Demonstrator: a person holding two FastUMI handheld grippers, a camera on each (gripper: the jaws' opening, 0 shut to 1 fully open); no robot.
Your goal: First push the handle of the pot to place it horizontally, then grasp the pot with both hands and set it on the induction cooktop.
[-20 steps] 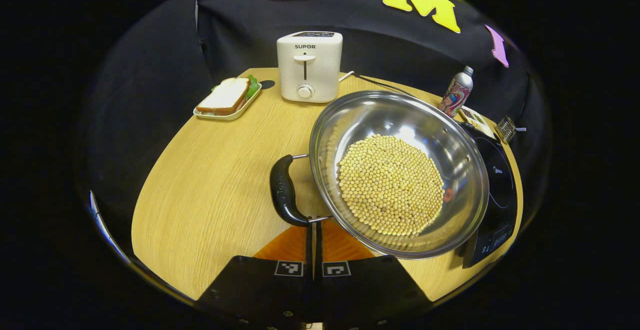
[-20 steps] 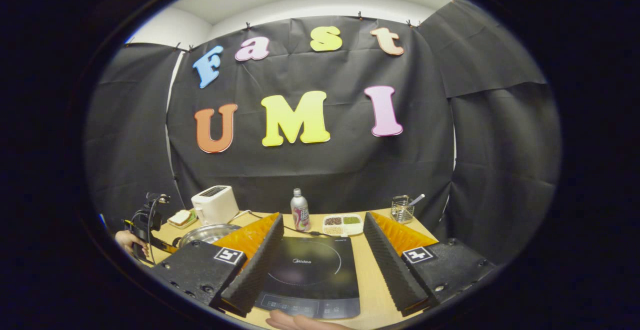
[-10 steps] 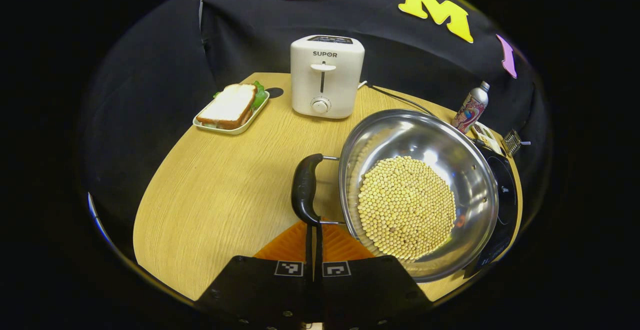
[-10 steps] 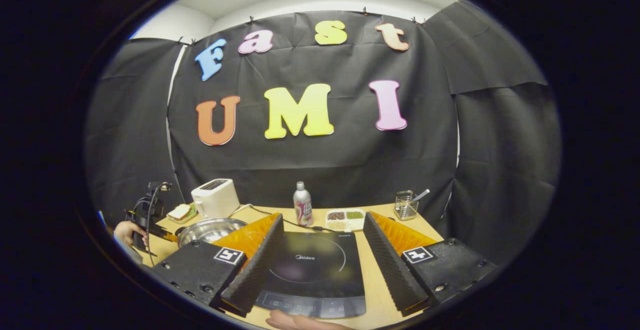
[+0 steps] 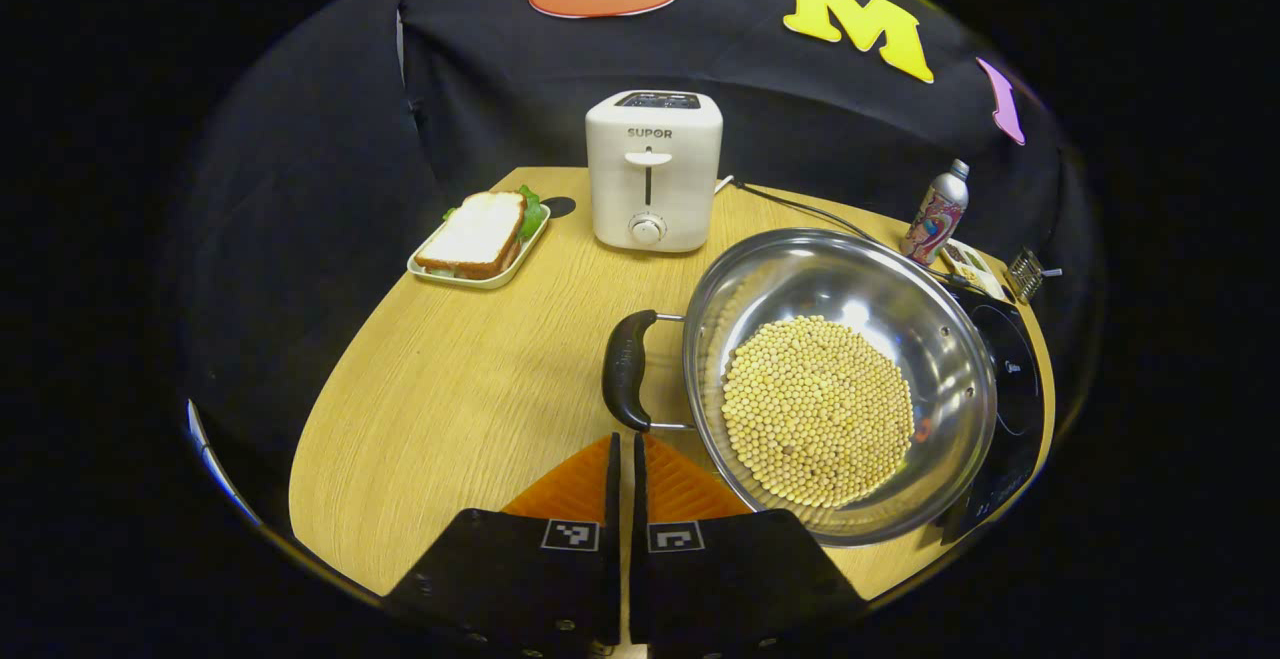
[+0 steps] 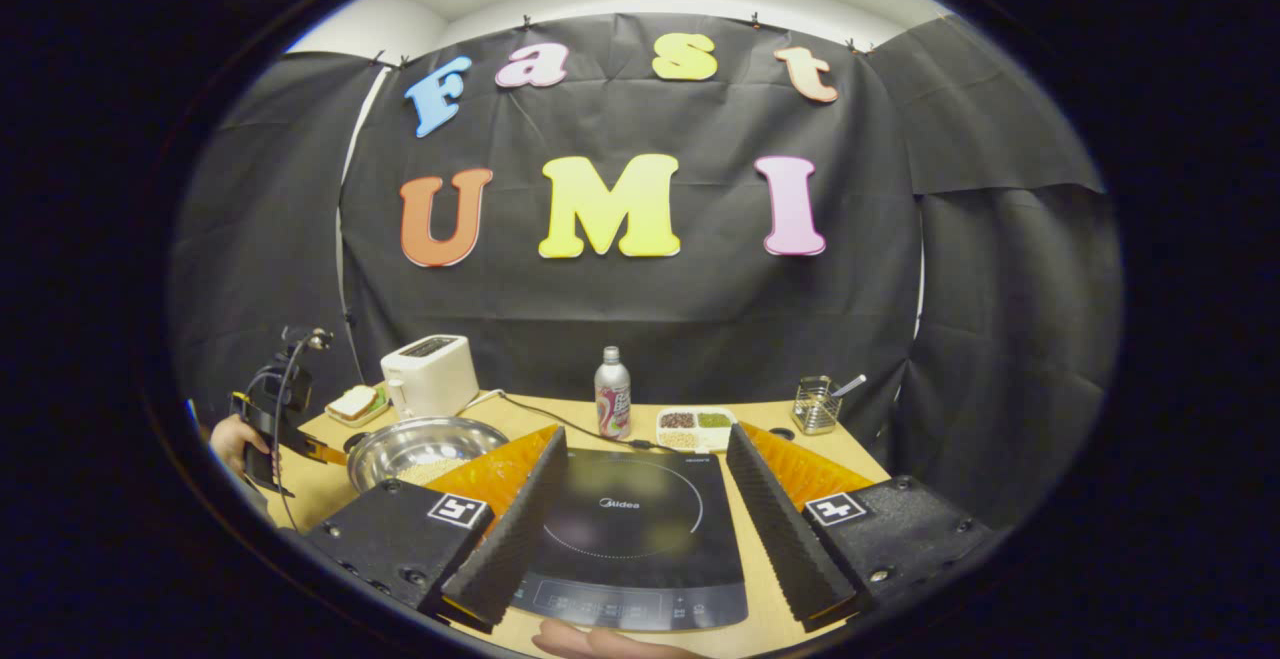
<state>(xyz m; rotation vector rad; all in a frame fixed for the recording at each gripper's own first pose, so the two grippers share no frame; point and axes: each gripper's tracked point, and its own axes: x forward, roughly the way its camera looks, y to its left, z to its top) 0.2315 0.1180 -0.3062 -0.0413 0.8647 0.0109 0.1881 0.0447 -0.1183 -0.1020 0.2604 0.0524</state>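
Steel pot (image 5: 840, 379), handle (image 5: 627, 383) facing left gripper (image 5: 625, 459).

A: Any room left of the pot (image 5: 840, 379)?
B: Yes, bare table (image 5: 440, 409) runs from its handle (image 5: 626, 383) out to the near edge.
A: And behind it?
B: The toaster (image 5: 652, 171) and sandwich tray (image 5: 480, 239) stand there.
A: The induction cooktop (image 6: 630, 529)?
B: Its glass is bare; bottle (image 6: 612, 393), snack tray (image 6: 696, 428) and wire basket (image 6: 815, 404) line the far side.
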